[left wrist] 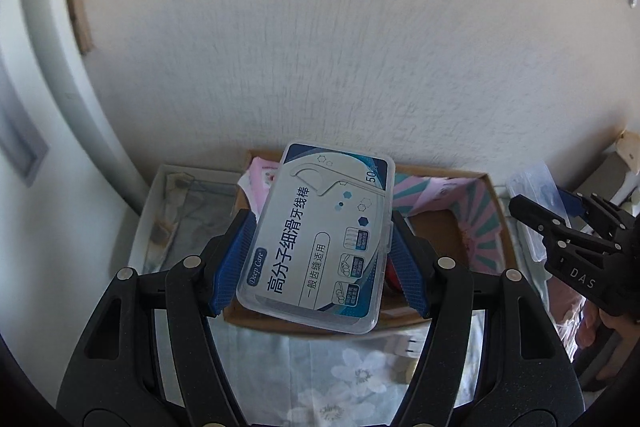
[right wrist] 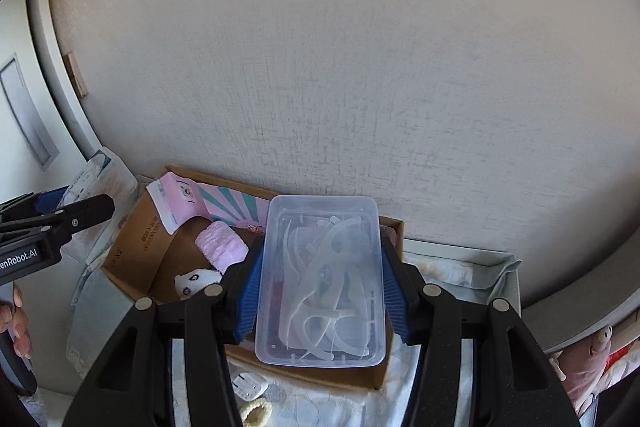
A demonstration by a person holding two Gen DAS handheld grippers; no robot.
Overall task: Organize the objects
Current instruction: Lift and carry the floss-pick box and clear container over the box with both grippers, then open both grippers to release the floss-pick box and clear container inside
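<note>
Jaws: left gripper (left wrist: 320,259) pinching labelled floss box (left wrist: 316,239); right gripper (right wrist: 320,283) pinching clear box (right wrist: 322,279).

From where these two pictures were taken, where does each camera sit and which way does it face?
Left wrist view: rides on the left claw, faces forward to the wall, over the labelled floss box it grips; the right claw shows at its right edge.
Right wrist view: rides on the right claw, facing the same wall, over the clear box it grips; the left claw and the person's fingers show at left.
Shared: the cardboard box below both.
</note>
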